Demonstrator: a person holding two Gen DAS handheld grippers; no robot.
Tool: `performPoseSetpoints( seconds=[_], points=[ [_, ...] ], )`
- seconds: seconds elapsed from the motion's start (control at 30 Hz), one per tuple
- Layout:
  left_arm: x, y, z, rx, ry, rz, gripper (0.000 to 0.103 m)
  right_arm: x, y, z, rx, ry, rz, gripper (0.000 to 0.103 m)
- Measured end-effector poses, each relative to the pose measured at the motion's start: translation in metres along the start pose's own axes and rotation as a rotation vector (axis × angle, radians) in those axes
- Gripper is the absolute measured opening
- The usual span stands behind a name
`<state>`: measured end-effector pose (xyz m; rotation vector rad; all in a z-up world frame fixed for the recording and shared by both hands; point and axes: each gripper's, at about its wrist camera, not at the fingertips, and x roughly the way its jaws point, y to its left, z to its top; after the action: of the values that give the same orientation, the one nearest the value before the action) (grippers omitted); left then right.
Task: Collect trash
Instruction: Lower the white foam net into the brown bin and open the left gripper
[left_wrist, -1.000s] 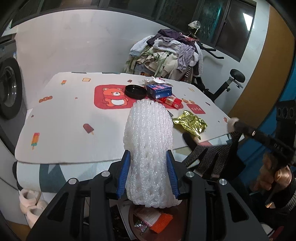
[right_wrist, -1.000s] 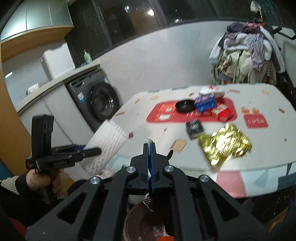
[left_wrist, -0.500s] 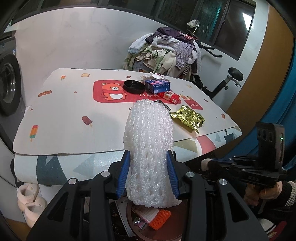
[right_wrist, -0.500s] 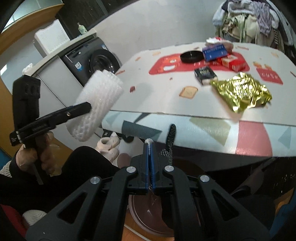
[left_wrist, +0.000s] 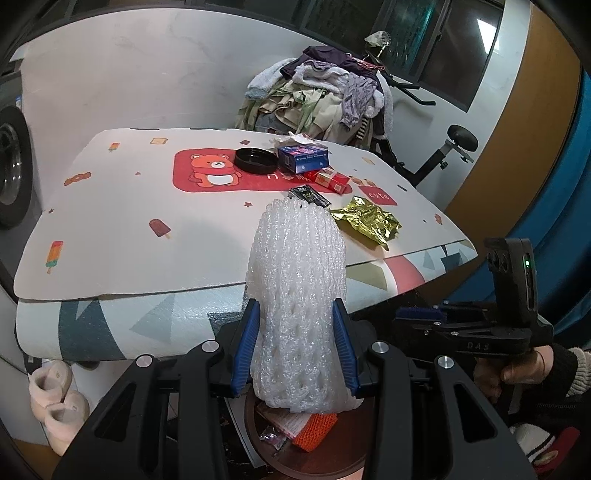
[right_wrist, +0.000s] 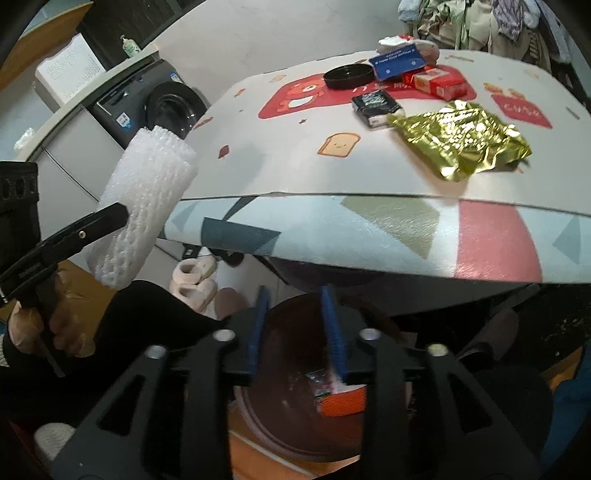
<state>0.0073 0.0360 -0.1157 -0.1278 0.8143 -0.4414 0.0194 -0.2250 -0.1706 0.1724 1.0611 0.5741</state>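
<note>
My right gripper (right_wrist: 295, 332) hangs with its jaws apart over a round brown bin (right_wrist: 295, 398) holding an orange scrap (right_wrist: 341, 402). At left I see my left gripper (right_wrist: 110, 218) clamped on a white foam net sleeve (right_wrist: 144, 203). On the surface (right_wrist: 280, 162) lie a gold foil wrapper (right_wrist: 461, 140), a black lid (right_wrist: 349, 75) and small boxes.

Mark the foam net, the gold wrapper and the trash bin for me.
foam net (left_wrist: 297, 295), left wrist view, middle of its mesh.
gold wrapper (right_wrist: 463, 142), right wrist view, crinkled centre.
trash bin (right_wrist: 291, 435), right wrist view, inner wall.
</note>
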Motion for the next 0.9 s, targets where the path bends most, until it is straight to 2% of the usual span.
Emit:
performPoseSetpoints(
  seconds=[0.03,0.07,0.1,0.23,0.33,0.63,0.77,0.9],
  points=[
    [0.0,-0.001,-0.001,0.006,-0.001,-0.003,0.039,-0.001,0.0,0.001,-0.02,-0.009,-0.025,0.054],
    [0.001,-0.001,-0.001,0.012,-0.002,-0.005,0.039,-0.002,0.001,0.002,-0.047,-0.022,-0.059,0.061],
    [0.002,-0.002,-0.002,0.019,-0.002,-0.008,0.039,-0.004,0.001,0.002,-0.071,-0.034,-0.082,0.073],
    [0.008,-0.003,-0.009,0.046,0.005,-0.022,0.039,-0.012,0.004,0.005,-0.243,-0.121,-0.23,0.094],
    [0.014,-0.006,-0.016,0.067,0.009,-0.027,0.039,-0.014,-0.003,0.007,-0.291,-0.164,-0.284,0.095],
    [0.036,-0.008,-0.034,0.12,0.012,-0.058,0.039,-0.019,-0.028,0.008,-0.172,-0.265,-0.316,0.097],
    [0.048,-0.006,-0.041,0.11,0.037,-0.082,0.039,-0.017,-0.032,0.009,-0.146,-0.263,-0.322,0.097],
    [0.062,-0.014,-0.048,0.149,0.091,-0.084,0.039,-0.012,-0.023,0.008,-0.178,-0.253,-0.331,0.097]
  ],
)
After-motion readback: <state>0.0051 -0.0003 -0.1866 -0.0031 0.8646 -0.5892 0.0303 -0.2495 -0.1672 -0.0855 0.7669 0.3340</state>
